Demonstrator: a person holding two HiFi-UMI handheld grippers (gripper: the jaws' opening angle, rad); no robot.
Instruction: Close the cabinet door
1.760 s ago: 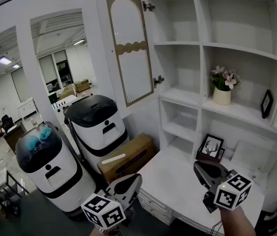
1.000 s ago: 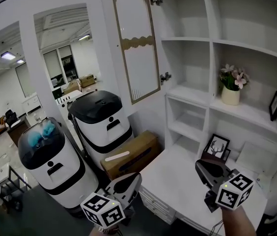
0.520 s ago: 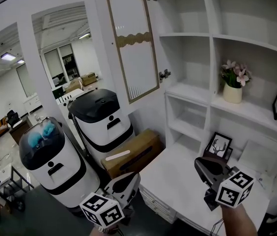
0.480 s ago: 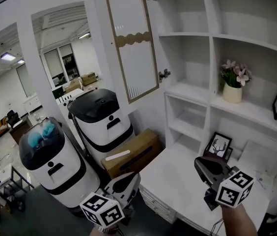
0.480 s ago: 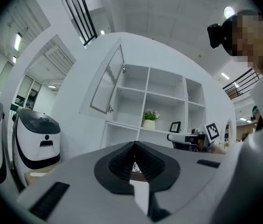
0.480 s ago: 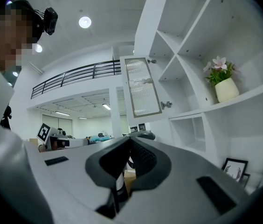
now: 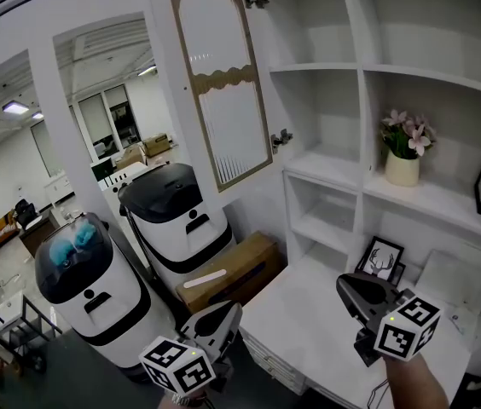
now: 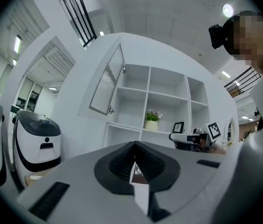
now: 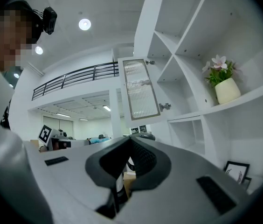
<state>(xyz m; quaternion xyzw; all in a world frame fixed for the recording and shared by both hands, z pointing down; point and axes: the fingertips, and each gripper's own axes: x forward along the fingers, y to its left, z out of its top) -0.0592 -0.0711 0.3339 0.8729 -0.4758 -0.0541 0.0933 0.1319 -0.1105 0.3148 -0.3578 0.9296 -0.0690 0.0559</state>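
Left tool [image 7: 221,315] and right tool [image 7: 356,290]: both have jaws pressed together with nothing between them, and are held low at the near edge of the worktop [image 7: 304,322]. Cabinet door [image 7: 223,83] stands swung open at the far left of the shelving, high up and well apart from the 2 tools, with its lower hinge [image 7: 281,137] on its right edge. Risks, as judged: a closed tip pushed against the ribbed glass instead of the frame may slip or load the pane. A hard shove could slam the door and rattle the flower pot [image 7: 402,169]. Reaching up, the right tool might clip the picture frame [image 7: 382,258].

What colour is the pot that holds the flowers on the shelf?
Cream-white. The pot shows best in the head view.
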